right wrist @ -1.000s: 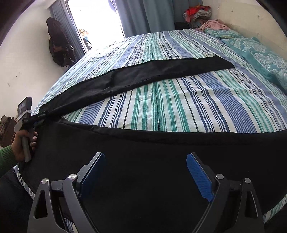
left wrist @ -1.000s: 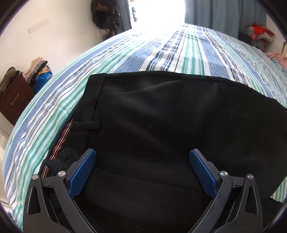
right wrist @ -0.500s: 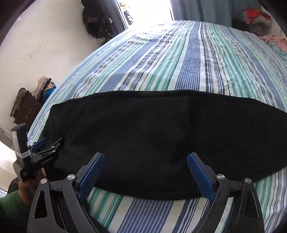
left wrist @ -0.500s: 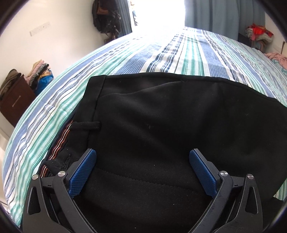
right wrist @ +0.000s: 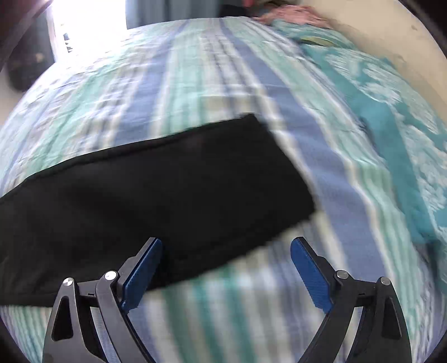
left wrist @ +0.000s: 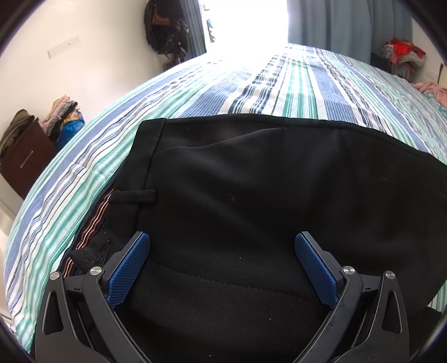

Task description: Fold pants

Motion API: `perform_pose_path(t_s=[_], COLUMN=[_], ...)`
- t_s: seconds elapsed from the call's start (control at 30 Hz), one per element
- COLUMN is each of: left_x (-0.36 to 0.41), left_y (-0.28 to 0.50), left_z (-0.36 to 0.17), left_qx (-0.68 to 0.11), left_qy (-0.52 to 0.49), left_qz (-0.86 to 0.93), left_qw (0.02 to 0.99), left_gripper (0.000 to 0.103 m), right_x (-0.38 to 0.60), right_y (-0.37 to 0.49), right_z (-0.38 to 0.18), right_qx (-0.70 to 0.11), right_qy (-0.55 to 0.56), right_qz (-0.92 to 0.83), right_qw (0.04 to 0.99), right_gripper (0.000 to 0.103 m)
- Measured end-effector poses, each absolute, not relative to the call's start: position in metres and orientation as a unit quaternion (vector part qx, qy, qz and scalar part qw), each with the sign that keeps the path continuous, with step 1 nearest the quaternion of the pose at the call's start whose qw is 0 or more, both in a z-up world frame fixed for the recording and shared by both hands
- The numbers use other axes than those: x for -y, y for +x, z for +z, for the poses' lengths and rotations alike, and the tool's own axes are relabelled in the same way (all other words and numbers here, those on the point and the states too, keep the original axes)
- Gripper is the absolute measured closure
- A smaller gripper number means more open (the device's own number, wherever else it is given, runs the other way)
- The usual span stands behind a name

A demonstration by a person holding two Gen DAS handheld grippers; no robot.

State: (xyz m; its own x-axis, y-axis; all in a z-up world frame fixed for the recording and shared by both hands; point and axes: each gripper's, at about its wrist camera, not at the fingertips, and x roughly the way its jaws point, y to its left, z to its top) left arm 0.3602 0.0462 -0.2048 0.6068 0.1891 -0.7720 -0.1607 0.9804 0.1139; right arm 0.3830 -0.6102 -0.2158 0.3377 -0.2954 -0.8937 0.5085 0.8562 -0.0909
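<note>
Black pants [left wrist: 251, 195] lie flat on the striped bed sheet [left wrist: 279, 83], folded lengthwise with one leg on the other. In the left wrist view the waistband with a belt loop [left wrist: 134, 195] is at the left. My left gripper [left wrist: 220, 251] is open just above the waist end, holding nothing. In the blurred right wrist view the leg end of the pants [right wrist: 167, 195] runs from the left to a hem near the middle. My right gripper [right wrist: 226, 257] is open and empty above the near edge of the leg by the hem.
The striped sheet [right wrist: 195, 69] covers the bed. Teal patterned pillows [right wrist: 391, 111] lie at the right by the wall. A dark wooden cabinet [left wrist: 22, 162] with piled clothes stands left of the bed. Bags [left wrist: 164, 25] hang by the bright doorway.
My right gripper has swung right along the pants leg, from the waist side toward the hem. The left gripper has stayed in place, open.
</note>
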Motion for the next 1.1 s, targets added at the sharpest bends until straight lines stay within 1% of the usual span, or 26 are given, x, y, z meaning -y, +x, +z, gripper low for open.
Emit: perform_pose_path(t_s=[0.1, 0.17, 0.27, 0.33, 0.37, 0.43, 0.5, 0.57, 0.6, 0.73, 0.77, 0.83, 0.87, 0.9, 0.93, 1.0, 1.1], left_x=[-0.046, -0.046, -0.046, -0.047, -0.047, -0.047, -0.048, -0.048, -0.047, -0.046, -0.046, -0.046, -0.047, -0.047, -0.047, -0.047, -0.047], left_y=[0.360, 0.360, 0.360, 0.361, 0.361, 0.361, 0.360, 0.360, 0.360, 0.360, 0.360, 0.360, 0.360, 0.360, 0.360, 0.360, 0.360], left_z=[-0.205, -0.205, -0.205, -0.205, -0.205, -0.206, -0.206, -0.207, -0.207, -0.207, -0.207, -0.207, -0.207, -0.207, -0.207, -0.207, -0.208], left_qx=[-0.433, -0.433, -0.432, -0.431, -0.431, -0.430, -0.429, -0.428, -0.427, -0.427, -0.427, -0.427, -0.426, -0.426, -0.426, -0.426, -0.426], left_qy=[0.016, 0.017, 0.015, 0.013, 0.012, 0.012, 0.011, 0.011, 0.013, 0.015, 0.016, 0.015, 0.015, 0.015, 0.015, 0.015, 0.015], left_qz=[0.098, 0.098, 0.096, 0.095, 0.095, 0.095, 0.095, 0.095, 0.096, 0.097, 0.098, 0.098, 0.097, 0.098, 0.098, 0.098, 0.098], left_qw=[0.896, 0.896, 0.897, 0.897, 0.897, 0.898, 0.898, 0.899, 0.899, 0.899, 0.899, 0.899, 0.899, 0.899, 0.899, 0.899, 0.899], left_gripper=[0.001, 0.001, 0.001, 0.001, 0.001, 0.001, 0.001, 0.001, 0.001, 0.001, 0.001, 0.001, 0.001, 0.001, 0.001, 0.001, 0.001], right_x=[0.654, 0.671, 0.685, 0.687, 0.687, 0.679, 0.663, 0.651, 0.650, 0.659, 0.657, 0.654, 0.654, 0.655, 0.657, 0.654, 0.649], right_y=[0.361, 0.362, 0.377, 0.391, 0.401, 0.423, 0.447, 0.466, 0.475, 0.499, 0.504, 0.506, 0.506, 0.504, 0.503, 0.502, 0.485], right_z=[-0.192, -0.178, -0.162, -0.160, -0.166, -0.186, -0.199, -0.203, -0.205, -0.228, -0.232, -0.234, -0.233, -0.229, -0.225, -0.218, -0.201], right_qx=[-0.474, -0.454, -0.445, -0.455, -0.471, -0.518, -0.544, -0.530, -0.524, -0.539, -0.544, -0.541, -0.539, -0.529, -0.524, -0.524, -0.503], right_qy=[0.158, 0.187, 0.205, 0.211, 0.215, 0.223, 0.173, 0.115, 0.108, 0.160, 0.153, 0.141, 0.148, 0.157, 0.156, 0.142, 0.129], right_qz=[-0.276, -0.268, -0.253, -0.237, -0.230, -0.199, -0.201, -0.217, -0.224, -0.185, -0.180, -0.175, -0.174, -0.166, -0.166, -0.170, -0.167], right_qw=[0.821, 0.829, 0.834, 0.832, 0.824, 0.801, 0.796, 0.811, 0.815, 0.806, 0.805, 0.811, 0.811, 0.817, 0.821, 0.822, 0.838], right_gripper=[0.010, 0.010, 0.010, 0.006, 0.002, 0.001, 0.001, 0.001, 0.001, 0.001, 0.000, 0.001, 0.012, 0.030, 0.041, 0.089, 0.093])
